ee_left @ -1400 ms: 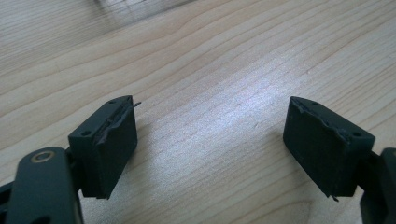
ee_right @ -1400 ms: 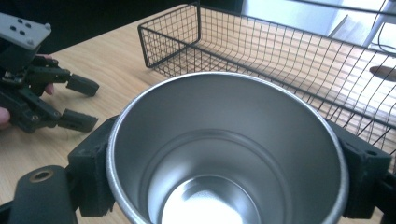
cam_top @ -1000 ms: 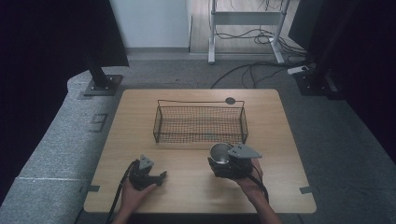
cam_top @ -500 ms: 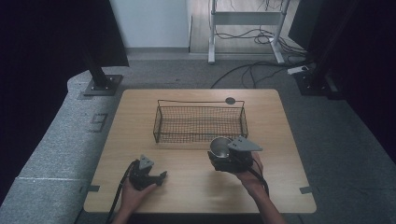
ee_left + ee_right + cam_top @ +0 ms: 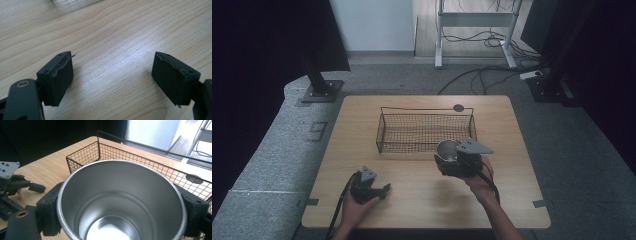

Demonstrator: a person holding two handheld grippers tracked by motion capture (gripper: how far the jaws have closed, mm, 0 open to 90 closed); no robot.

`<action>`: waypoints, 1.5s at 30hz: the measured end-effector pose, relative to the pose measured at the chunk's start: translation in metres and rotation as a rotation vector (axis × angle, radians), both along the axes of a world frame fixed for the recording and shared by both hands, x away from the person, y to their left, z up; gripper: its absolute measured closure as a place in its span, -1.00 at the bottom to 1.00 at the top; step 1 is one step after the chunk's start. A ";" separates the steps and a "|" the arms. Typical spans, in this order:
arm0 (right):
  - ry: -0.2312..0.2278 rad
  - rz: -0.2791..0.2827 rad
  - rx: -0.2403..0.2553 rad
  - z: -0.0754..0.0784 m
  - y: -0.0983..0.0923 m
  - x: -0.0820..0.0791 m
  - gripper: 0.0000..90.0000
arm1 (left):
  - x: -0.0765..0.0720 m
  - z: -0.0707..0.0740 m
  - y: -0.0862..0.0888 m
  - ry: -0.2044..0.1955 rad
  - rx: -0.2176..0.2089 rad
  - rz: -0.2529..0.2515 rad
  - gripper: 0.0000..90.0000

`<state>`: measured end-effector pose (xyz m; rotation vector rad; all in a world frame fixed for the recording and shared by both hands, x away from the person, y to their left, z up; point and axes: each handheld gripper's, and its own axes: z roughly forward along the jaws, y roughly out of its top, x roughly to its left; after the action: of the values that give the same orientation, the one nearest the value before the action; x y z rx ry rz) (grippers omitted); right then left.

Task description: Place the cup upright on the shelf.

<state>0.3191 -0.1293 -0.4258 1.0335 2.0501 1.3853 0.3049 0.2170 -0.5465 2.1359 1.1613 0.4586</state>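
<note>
A shiny metal cup (image 5: 120,202) fills the right gripper view, its mouth facing the camera, clamped between the two black pads (image 5: 50,212) of my right gripper. In the high view that right gripper (image 5: 447,156) holds the metal cup (image 5: 447,150) above the table, just before the front right corner of the black wire basket (image 5: 424,131). My left gripper (image 5: 384,188) rests near the table's front left edge. Its jaws stand wide apart over bare wood in the left gripper view, with the left gripper (image 5: 112,82) holding nothing.
The wooden table (image 5: 362,115) has a dark round cap (image 5: 458,107) at its back edge behind the basket. Beyond the table are a dark stand base (image 5: 319,90), a metal frame and cables on the floor.
My right gripper has lifted the metal cup a little and carried it toward the basket's front right corner. The left gripper has stayed where it was.
</note>
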 end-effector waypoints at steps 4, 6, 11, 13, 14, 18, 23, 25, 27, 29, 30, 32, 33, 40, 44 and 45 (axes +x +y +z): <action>0.005 -0.001 -0.005 0.000 0.002 0.004 -0.70 | 0.000 0.000 0.000 0.000 0.000 0.000 -0.61; 0.006 -0.004 -0.002 0.001 0.002 0.006 -0.70 | 0.000 0.000 0.000 0.000 0.001 0.000 -0.61; 0.005 -0.014 0.004 0.003 0.002 0.011 -0.70 | 0.000 0.000 0.000 0.000 0.001 -0.001 -0.61; 0.003 -0.015 -0.002 0.004 0.003 0.012 -0.70 | 0.000 0.000 0.000 -0.001 0.002 0.000 -0.61; 0.004 -0.016 -0.002 0.005 0.003 0.013 -0.70 | 0.000 0.000 0.000 -0.001 0.002 0.000 -0.61; 0.002 -0.021 -0.005 0.007 0.003 0.017 -0.70 | 0.000 0.000 0.000 -0.001 0.000 0.000 -0.61; 0.003 -0.029 -0.005 0.010 0.002 0.021 -0.70 | 0.000 0.000 0.000 0.000 0.000 0.000 -0.61; 0.004 -0.032 -0.008 0.010 0.002 0.023 -0.70 | 0.000 0.000 0.000 0.000 0.000 0.000 -0.61; 0.006 -0.035 -0.010 0.010 0.002 0.025 -0.70 | 0.000 0.000 0.000 -0.001 0.000 0.000 -0.61; 0.006 -0.037 -0.013 0.010 0.002 0.027 -0.70 | 0.000 0.000 0.000 0.000 0.000 0.000 -0.61; 0.007 -0.038 -0.014 0.011 0.002 0.027 -0.70 | 0.000 0.000 0.000 -0.001 0.000 0.000 -0.61; 0.009 -0.041 -0.012 0.011 0.001 0.028 -0.70 | 0.000 0.000 0.000 -0.001 0.000 0.000 -0.61; 0.007 -0.042 -0.012 0.012 0.001 0.029 -0.70 | 0.000 0.000 0.000 0.000 0.000 0.000 -0.61; 0.003 -0.047 -0.015 0.015 0.002 0.033 -0.70 | 0.000 0.000 0.000 -0.001 0.000 0.000 -0.61; -0.001 -0.047 -0.013 0.019 0.002 0.035 -0.70 | 0.000 0.000 0.000 0.000 0.000 0.000 -0.61; -0.001 -0.047 -0.014 0.019 0.002 0.036 -0.70 | 0.000 0.000 0.000 0.000 0.000 0.000 -0.61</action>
<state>0.3549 -0.1270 -0.4065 1.0684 2.0189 1.3457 0.3048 0.2170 -0.5465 2.1360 1.1612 0.4590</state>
